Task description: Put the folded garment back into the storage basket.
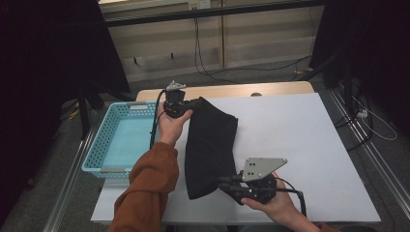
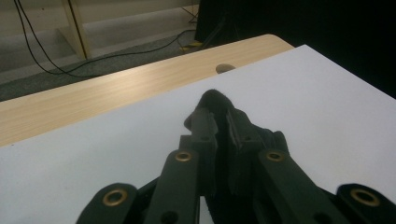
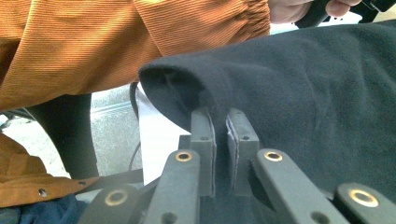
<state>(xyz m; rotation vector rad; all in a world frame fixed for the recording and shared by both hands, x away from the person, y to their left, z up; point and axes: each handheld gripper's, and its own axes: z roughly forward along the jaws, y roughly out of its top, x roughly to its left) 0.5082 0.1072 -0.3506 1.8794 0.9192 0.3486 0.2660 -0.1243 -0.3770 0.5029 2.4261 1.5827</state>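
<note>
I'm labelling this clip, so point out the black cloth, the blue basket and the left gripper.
black cloth (image 1: 210, 145): high view, middle of the fabric.
blue basket (image 1: 96, 145): high view, its left wall.
left gripper (image 2: 219, 114): left gripper view, between the fingertips of its jaws.

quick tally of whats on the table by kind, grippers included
black cloth: 1
blue basket: 1
grippers: 2, left gripper and right gripper, each shut on the cloth
total: 4

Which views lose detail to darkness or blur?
High view: surroundings black, black folded cloth reads flat, white table sheet evenly lit. Left gripper view: near left tool dim and soft against the bright sheet. Right gripper view: right tool sharp, orange ribbed sleeve slightly soft.
</note>
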